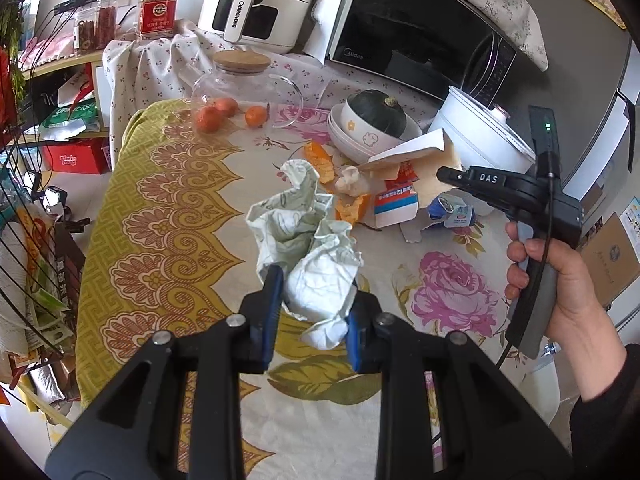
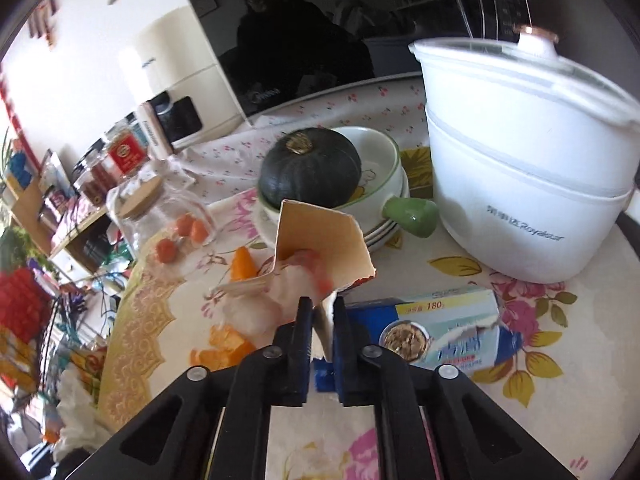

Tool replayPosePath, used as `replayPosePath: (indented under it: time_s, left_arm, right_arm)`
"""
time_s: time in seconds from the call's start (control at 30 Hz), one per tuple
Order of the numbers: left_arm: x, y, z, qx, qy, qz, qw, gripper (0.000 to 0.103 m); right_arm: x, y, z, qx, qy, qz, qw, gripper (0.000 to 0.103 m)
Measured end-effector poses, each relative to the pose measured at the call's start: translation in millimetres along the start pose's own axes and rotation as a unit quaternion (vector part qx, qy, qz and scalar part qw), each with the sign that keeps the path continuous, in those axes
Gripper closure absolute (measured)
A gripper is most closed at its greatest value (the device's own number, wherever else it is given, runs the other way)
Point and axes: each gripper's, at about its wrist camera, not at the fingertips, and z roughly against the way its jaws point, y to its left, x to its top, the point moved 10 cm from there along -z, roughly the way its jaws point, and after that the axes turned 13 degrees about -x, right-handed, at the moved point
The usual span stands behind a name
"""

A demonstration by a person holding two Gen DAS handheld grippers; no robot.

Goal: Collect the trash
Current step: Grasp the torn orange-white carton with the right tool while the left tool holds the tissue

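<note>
Two pickups on at once. Left tongs (image 1: pixel 312 312) clenched on a crumpled paper bag (image 1: pixel 308 236), held up clear of the counter (image 1: pixel 168 200). Right tongs (image 2: pixel 322 308) pinched on the lower edge of a torn carton (image 2: pixel 320 236); blue pads squeeze the cardboard flap between them, and the carton looks tilted, top flap open.

Remaining trash on the counter: orange peel (image 1: pixel 320 160) pieces around the carton, a small wad of tissue (image 1: pixel 352 184) beside it, a crushed blue packet (image 1: pixel 452 212) just to its right.

Doing it well, my read: the grip is on a thin torn edge, so lift slowly and straight up, else the flap may rip or slip out. Tissue seems tucked against the carton and could drop off as it rises. Keep the lift away from the white electric pot (image 2: pixel 528 176) and the bowl with the squash (image 2: pixel 308 168), both close behind. Hold the paper bag steady on the left; nothing loose hangs there that I can tell. No bin shows in either view.
</note>
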Motion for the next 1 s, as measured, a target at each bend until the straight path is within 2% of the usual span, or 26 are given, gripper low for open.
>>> replayPosePath:
  time_s: [0.23, 0.37, 0.47, 0.57, 0.67, 0.77, 0.8, 0.83, 0.87, 0.9, 1.0]
  left_arm:
    - [-11.6, -20.5, 4.1, -0.018, 0.002, 0.020, 0.9996, 0.074]
    - [-21.9, -39.5, 10.7, -0.033, 0.001, 0.023, 0.9992, 0.074]
    - [-34.2, -52.1, 13.0, -0.042, 0.006, 0.024, 0.9988, 0.074]
    - [-49.4, -64.5, 12.0, -0.045, 0.018, 0.014, 0.9987, 0.073]
    - [-62.0, -74.0, 9.2, -0.045, 0.034, -0.003, 0.9984, 0.074]
    - [-71.1, -81.0, 5.7, -0.042, 0.047, -0.023, 0.9977, 0.073]
    - [-73.5, -82.1, 4.9, -0.041, 0.051, -0.026, 0.9975, 0.073]
    - [-75.3, -82.6, 3.8, -0.041, 0.054, -0.028, 0.9973, 0.073]
    - [-76.6, -82.8, 2.9, -0.042, 0.057, -0.027, 0.9971, 0.073]
    - [-77.6, -82.9, 2.0, -0.044, 0.059, -0.025, 0.9970, 0.073]
    - [-79.2, -83.9, 0.6, -0.050, 0.062, -0.019, 0.9966, 0.073]
  right_arm:
    - [-26.8, -7.5, 76.8, 0.016, -0.023, 0.028, 0.999, 0.100]
    - [-54.3, -22.3, 113.0, 0.026, -0.019, 0.032, 0.999, 0.100]
    - [-83.0, -34.8, 129.7, 0.023, -0.016, 0.046, 0.999, 0.100]
    - [-121.5, -51.9, 134.7, 0.012, 0.005, 0.055, 0.998, 0.100]
    - [-156.3, -75.9, 132.0, -0.004, 0.026, 0.050, 0.998, 0.094]
    - [-183.1, -99.0, 132.5, 0.003, 0.061, 0.026, 0.998, 0.083]
    - [-189.8, -106.2, 134.3, 0.002, 0.067, 0.024, 0.997, 0.067]
    - [-196.0, -114.6, 137.1, 0.001, 0.071, 0.023, 0.997, 0.036]
    - [-199.9, -121.4, 139.8, -0.002, 0.070, 0.020, 0.997, 0.024]
    - [-201.5, -128.4, 143.5, -0.008, 0.065, 0.017, 0.998, 0.019]
    - [-201.5, -144.7, 147.2, -0.012, 0.071, 0.000, 0.997, 0.019]
